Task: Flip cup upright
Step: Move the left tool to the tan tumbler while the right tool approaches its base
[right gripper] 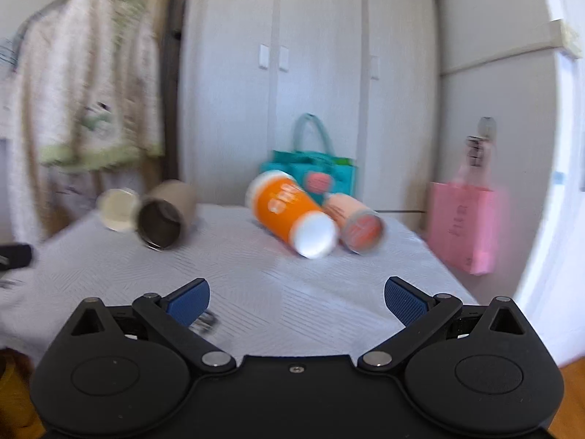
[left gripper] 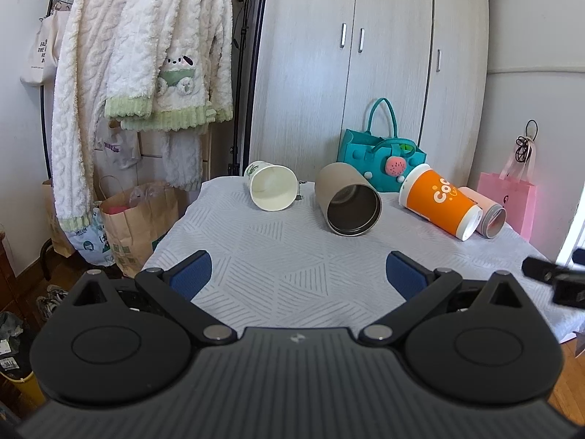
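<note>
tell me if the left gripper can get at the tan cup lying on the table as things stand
Probably yes. The left gripper is open and empty, and only bare tablecloth lies between it and the tan cup, which lies on its side, apart from the white cup.

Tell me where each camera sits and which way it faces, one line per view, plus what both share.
Left wrist: rides the open left gripper, facing the wardrobe across the table; the tan cup lies ahead.
Right wrist: rides the open right gripper, blurred, same direction, facing the orange cup.
Shared: four tipped cups, teal bag, pink bag.
</note>
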The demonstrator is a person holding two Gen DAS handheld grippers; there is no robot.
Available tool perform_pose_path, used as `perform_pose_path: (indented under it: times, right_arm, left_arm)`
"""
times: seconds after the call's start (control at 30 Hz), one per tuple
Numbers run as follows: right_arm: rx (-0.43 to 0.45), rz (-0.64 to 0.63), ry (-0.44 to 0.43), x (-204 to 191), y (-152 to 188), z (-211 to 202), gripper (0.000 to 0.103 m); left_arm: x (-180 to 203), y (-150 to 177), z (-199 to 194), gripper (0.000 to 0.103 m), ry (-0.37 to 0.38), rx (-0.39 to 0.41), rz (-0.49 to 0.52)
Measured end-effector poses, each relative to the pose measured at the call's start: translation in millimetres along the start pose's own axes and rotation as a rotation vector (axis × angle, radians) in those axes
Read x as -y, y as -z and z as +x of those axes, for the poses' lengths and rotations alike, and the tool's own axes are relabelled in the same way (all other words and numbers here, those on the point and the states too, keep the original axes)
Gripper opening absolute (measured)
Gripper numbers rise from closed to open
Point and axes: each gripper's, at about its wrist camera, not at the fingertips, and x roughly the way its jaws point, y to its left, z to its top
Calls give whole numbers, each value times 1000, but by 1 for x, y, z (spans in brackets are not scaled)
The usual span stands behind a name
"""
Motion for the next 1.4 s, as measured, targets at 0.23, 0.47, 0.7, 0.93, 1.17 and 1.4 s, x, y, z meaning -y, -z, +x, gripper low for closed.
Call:
perform_pose_path:
  times: [0.23, 0.47, 0.7, 0.93, 1.17, 1.4]
  right_arm:
    - [-62, 63, -453, 38, -64, 15, 103]
    - [-85, -348, -485, 3, -127, 44, 103]
    - [-84, -803, -400, -28, -139, 104, 95]
    - [25, -1290, -566, -58, -134, 137, 94]
    - [-61, -1496, -646, -90, -118, 192, 94]
    - [-17, -1649, -667, -102, -102, 222, 93]
  left_arm:
    - [0, -22, 11, 103, 23, -38, -12]
    - [-5, -42, 44, 103, 53, -101, -39]
    - [-7, -54, 74, 103, 128, -103, -114]
    - [-14, -72, 104, 103, 161, -160, -156]
    - [-16, -103, 159, 103, 249, -275, -141]
    - [-10, -113, 212, 101, 331, -358, -186]
